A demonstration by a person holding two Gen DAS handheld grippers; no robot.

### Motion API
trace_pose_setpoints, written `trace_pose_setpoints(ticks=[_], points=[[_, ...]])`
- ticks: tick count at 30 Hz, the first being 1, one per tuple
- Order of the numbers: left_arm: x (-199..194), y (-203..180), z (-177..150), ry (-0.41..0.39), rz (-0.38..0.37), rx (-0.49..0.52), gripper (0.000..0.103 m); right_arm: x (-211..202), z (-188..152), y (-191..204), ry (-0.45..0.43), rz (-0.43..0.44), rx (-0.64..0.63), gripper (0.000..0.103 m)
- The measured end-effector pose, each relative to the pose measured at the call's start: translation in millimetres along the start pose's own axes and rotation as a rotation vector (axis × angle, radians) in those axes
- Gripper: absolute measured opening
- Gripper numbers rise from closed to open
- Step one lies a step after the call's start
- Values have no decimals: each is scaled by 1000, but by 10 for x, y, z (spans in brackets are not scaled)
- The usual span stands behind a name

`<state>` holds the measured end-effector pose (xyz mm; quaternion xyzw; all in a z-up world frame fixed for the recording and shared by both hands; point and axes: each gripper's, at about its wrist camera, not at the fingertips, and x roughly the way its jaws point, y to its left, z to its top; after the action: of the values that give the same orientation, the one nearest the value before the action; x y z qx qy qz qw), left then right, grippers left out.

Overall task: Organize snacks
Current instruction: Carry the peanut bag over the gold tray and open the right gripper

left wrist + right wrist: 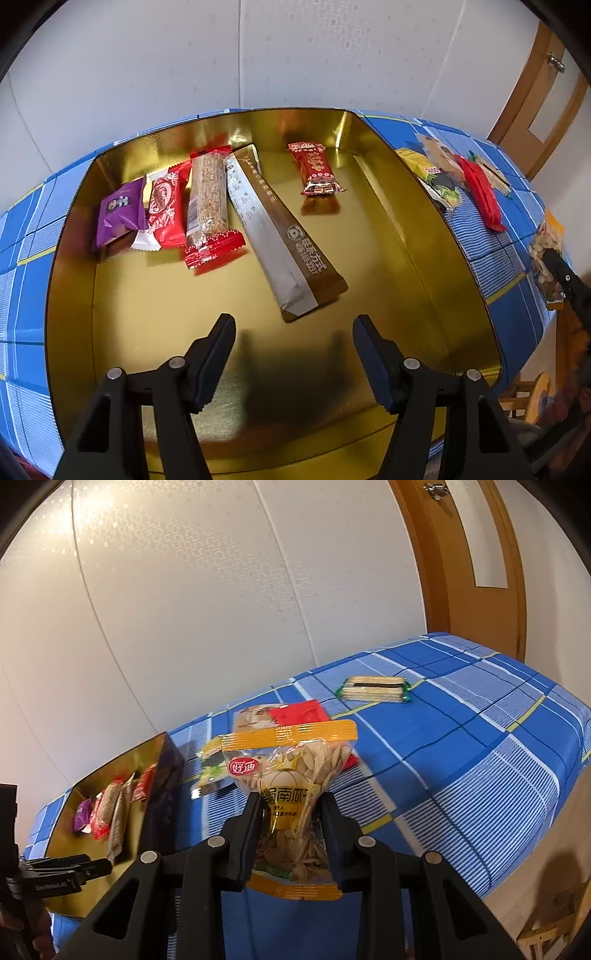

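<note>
Seeds bag [291, 794]: we hold it in the right gripper [290, 805], jaws clamped on its middle, bag upright and lifted off the cloth [461, 760]. Clear crinkly film, yellow seal strips top and bottom, pale flat seeds inside.

Step in hand, as we judge it: transfer of bag to tin [424, 229]. Next move calls for a swing left over the tin wall, then release onto bare floor approx. right of the brown stick pack [284, 236], w/o knocking packs already laid.

Left gripper [293, 332] is empty, jaws spread, above the tin floor.

Tin: rectangular, glossy gold, mirror-like. It holds five flat foil/film packs. On the cloth outside: crackers [373, 688], red pack [299, 712], others partly hidden.
</note>
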<state>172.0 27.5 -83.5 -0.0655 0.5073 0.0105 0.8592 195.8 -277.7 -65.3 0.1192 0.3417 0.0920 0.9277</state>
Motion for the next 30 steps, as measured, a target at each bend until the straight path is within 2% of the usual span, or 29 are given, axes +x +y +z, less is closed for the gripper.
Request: trace_pose_setpoints(ticks=[8, 16, 21, 25, 27, 30], points=[[-135, -27, -98, -32, -5, 21, 67, -20, 18, 396, 61, 20, -65, 32], [-310, -7, -206, -74, 1, 46, 67, -100, 17, 857, 74, 68, -136, 32], [-347, 77, -287, -58, -7, 30, 67, -79, -28, 1169, 105, 108, -186, 32], [-433, 121, -379, -58, -13, 36, 67, -18, -65, 1432, 155, 161, -225, 32], [-473, 137, -436, -53, 16, 47, 67, 40, -91, 1583, 194, 189, -242, 32], [-539, 194, -545, -45, 14, 44, 67, 171, -154, 1869, 274, 235, -287, 32]])
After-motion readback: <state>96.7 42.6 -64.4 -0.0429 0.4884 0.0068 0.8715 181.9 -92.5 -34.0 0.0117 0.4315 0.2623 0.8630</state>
